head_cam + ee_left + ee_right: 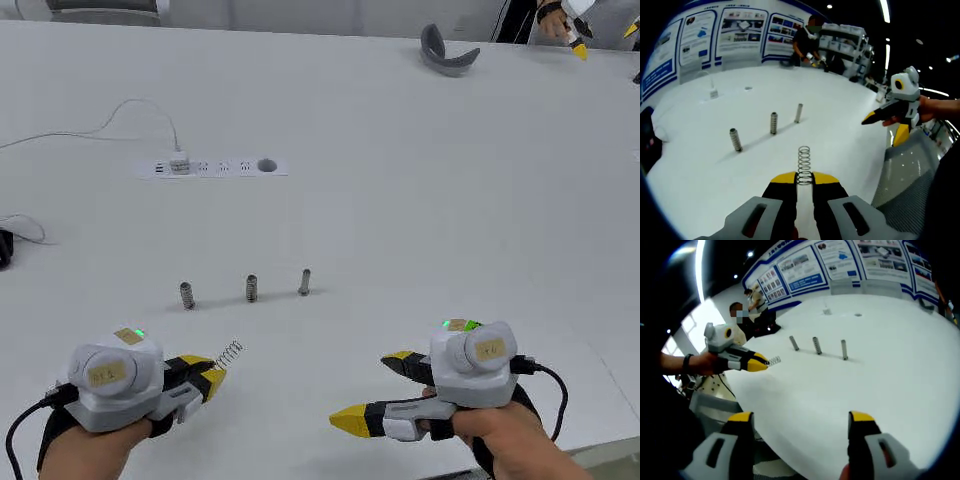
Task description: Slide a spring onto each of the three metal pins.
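The left gripper (207, 374) is pinched closed on one end of a spring (229, 352), so most of the coil juts free ahead of the tips, ready to thread over a pin. The right-hand pin (305, 282) looks bare, though it is small here. The right gripper (375, 390) is spread wide and holds nothing, well apart from the pins.

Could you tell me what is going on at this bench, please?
A person is fitting springs onto three pins on the table. The left pin and middle pin already carry springs; the right pin is bare. The left gripper is shut on a loose spring, aimed toward the pins. The right gripper is open and empty.
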Tool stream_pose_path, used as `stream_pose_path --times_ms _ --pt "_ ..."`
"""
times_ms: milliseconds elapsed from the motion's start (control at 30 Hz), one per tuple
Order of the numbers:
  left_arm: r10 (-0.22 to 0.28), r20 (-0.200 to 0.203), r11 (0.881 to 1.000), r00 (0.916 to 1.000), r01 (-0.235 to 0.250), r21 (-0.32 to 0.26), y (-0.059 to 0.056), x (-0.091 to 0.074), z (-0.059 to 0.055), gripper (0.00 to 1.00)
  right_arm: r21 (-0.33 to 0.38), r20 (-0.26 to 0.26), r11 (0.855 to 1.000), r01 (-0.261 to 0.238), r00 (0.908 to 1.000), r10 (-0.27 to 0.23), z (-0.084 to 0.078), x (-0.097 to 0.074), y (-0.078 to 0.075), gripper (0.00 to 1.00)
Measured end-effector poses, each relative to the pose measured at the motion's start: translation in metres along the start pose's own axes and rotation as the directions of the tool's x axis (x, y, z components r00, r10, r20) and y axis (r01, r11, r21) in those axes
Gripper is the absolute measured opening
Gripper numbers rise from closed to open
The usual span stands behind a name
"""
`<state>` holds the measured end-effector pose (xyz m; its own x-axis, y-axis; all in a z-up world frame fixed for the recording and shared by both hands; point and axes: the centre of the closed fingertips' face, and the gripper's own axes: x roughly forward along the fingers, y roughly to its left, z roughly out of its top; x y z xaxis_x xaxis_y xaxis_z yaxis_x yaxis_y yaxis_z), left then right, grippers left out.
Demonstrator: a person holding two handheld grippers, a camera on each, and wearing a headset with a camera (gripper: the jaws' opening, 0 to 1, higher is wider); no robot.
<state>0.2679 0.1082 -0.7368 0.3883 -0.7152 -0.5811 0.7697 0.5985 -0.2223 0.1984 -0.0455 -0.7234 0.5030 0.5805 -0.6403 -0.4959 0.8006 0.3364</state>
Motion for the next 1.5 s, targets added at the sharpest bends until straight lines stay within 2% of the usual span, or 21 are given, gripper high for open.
stream_pose_path --times_ms 167,433,667,767,900,1133,1267,1500 --pt "0.007 0.020 1.000 0.9998 -0.007 -0.011 -0.002 -0.009 0.003 0.10 0.004 0.007 1.000 -0.008 0.9999 0.008 0.003 0.003 0.003 0.78" --pt "-0.001 0.022 1.000 0.9997 0.000 0.027 0.000 -0.019 0.007 0.10 -0.004 0.001 0.999 -0.050 0.9988 0.050 0.008 0.017 0.015 0.75" --pt "-0.001 0.034 0.999 0.9994 -0.001 0.050 0.003 -0.029 0.012 0.10 -0.009 0.021 0.997 -0.081 0.9965 0.081 0.022 0.029 0.025 0.72" --pt "-0.003 0.030 0.998 0.9995 0.002 0.056 0.004 -0.032 0.009 0.10 0.020 0.059 0.996 -0.087 0.9946 0.086 0.032 0.033 0.026 0.72" --pt "-0.009 0.028 0.998 0.9996 0.007 0.065 0.002 -0.037 0.007 0.10 0.061 0.107 0.991 -0.119 0.9879 0.112 0.045 0.037 0.031 0.70" --pt "-0.016 0.037 0.998 0.9992 0.014 0.064 -0.001 -0.042 0.008 0.10 0.099 0.147 0.982 -0.164 0.9780 0.149 0.061 0.047 0.040 0.66" --pt "-0.021 0.040 0.997 0.9990 0.018 0.070 -0.003 -0.044 0.009 0.10 0.098 0.151 0.977 -0.189 0.9732 0.173 0.067 0.055 0.047 0.62" --pt "-0.029 0.054 0.996 0.9981 0.025 0.080 -0.007 -0.044 0.016 0.10 0.097 0.160 0.958 -0.270 0.9542 0.253 0.080 0.066 0.071 0.55"
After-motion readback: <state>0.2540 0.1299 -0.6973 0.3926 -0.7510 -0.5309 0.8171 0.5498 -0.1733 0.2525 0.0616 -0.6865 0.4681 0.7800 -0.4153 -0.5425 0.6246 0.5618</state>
